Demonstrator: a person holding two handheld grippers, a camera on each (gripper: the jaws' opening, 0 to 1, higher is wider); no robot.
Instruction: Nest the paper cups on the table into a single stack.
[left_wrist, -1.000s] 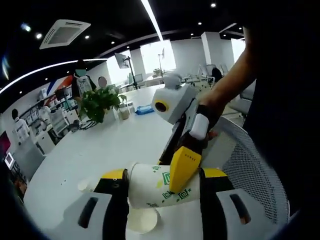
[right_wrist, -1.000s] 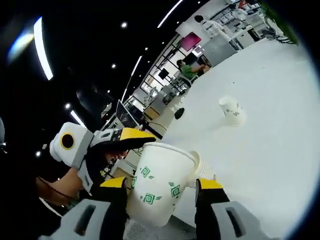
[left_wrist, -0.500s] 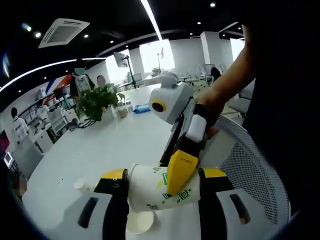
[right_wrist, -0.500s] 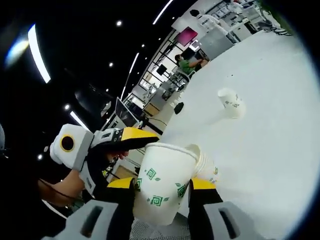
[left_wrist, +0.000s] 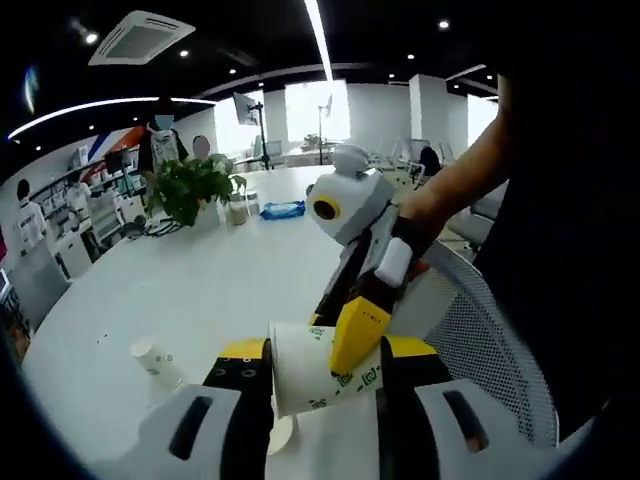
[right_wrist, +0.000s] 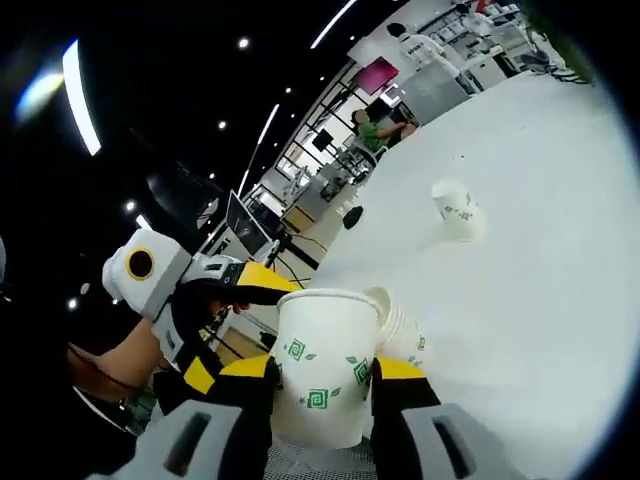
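Note:
A white paper cup with green marks (left_wrist: 305, 372) lies sideways between my left gripper's (left_wrist: 322, 352) jaws, which are shut on it. My right gripper (left_wrist: 352, 300) reaches in from the right, and one yellow finger (left_wrist: 355, 335) presses on that cup's side. In the right gripper view my right gripper (right_wrist: 320, 368) is shut on an upright-looking cup (right_wrist: 322, 375). The left gripper's yellow finger (right_wrist: 262, 284) is at its rim. I cannot tell whether both hold one cup or nested ones. A few nested cups (right_wrist: 400, 330) lie just behind. A lone cup (right_wrist: 455, 212) (left_wrist: 150, 358) stands on the white table (right_wrist: 540, 250).
Another cup's mouth (left_wrist: 282, 433) shows on the table (left_wrist: 220, 280) under the held cup. A potted plant (left_wrist: 195, 185) and a blue pack (left_wrist: 283, 210) sit at the table's far side. A mesh chair (left_wrist: 475, 320) and a person's arm (left_wrist: 460, 185) are at the right.
Both pairs of jaws have drawn closer together on the cup. The views have shifted a little, and the lone cup has come into the left gripper view.

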